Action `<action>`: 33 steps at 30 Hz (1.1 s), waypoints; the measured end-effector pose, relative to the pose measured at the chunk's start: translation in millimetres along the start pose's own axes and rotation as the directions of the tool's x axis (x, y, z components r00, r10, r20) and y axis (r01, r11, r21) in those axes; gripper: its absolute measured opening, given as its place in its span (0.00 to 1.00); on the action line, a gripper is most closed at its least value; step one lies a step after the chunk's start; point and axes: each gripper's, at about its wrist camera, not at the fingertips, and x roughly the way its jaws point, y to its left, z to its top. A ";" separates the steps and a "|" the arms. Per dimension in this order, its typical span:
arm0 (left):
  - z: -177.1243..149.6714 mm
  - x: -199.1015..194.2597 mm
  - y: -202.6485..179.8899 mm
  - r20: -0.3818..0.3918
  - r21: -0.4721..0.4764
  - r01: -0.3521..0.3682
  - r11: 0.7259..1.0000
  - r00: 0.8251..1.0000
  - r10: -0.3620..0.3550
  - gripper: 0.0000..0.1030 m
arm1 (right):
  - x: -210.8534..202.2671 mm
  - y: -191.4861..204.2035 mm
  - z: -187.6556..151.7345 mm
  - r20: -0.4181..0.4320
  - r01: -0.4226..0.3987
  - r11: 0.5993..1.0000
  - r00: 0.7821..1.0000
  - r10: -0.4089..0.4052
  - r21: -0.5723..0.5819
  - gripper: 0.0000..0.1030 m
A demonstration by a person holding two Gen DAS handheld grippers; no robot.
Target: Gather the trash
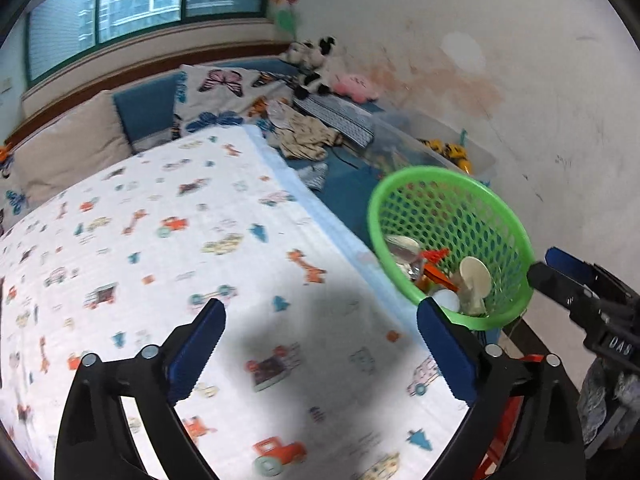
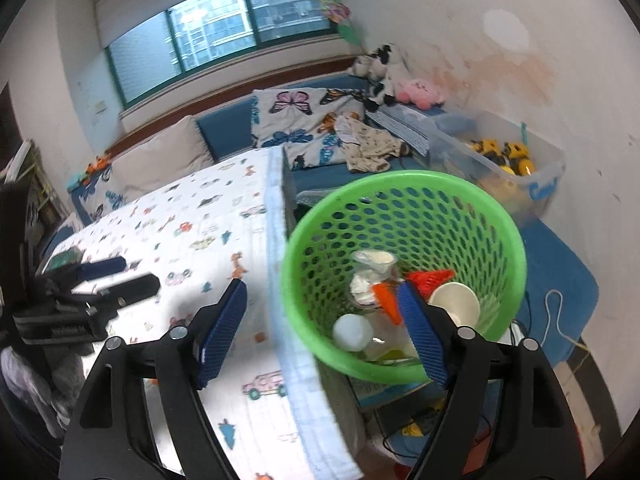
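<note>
My left tool point(image 1: 318, 356) spread, empty; right tool point(image 2: 324, 334) spread, empty, partly hiding trash in basket point(image 2: 404, 184); scene blurred.

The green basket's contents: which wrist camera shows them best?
The right wrist view. It looks down into the green basket, showing a paper cup, a white ball and orange-red scraps. The left wrist view shows the green basket smaller and from the side, its near rim and the left gripper finger hiding part of the contents.
</note>
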 end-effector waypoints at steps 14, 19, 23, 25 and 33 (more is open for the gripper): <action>-37.6 -57.2 53.6 0.098 -0.067 -0.138 0.988 0.985 0.144 0.92 | -4.4 58.1 -26.5 0.023 0.014 0.998 1.000 -0.013 -0.064 0.89; -50.6 -71.1 67.8 0.110 -0.106 -0.148 0.983 0.981 0.159 0.92 | -8.5 68.9 -35.1 0.024 0.001 0.998 1.000 0.000 -0.058 0.90; -59.0 -82.5 75.6 0.125 -0.129 -0.170 0.977 0.975 0.186 0.92 | -13.6 75.5 -38.6 0.036 -0.006 0.999 0.999 0.007 -0.045 0.90; -63.0 -87.7 78.7 0.132 -0.143 -0.175 0.974 0.972 0.194 0.92 | -17.3 78.5 -40.5 0.043 -0.005 0.999 0.999 0.007 -0.043 0.91; -77.2 -102.5 82.8 0.153 -0.171 -0.193 0.966 0.964 0.220 0.92 | -26.6 87.7 -43.3 0.066 -0.014 0.998 0.998 0.017 -0.055 0.93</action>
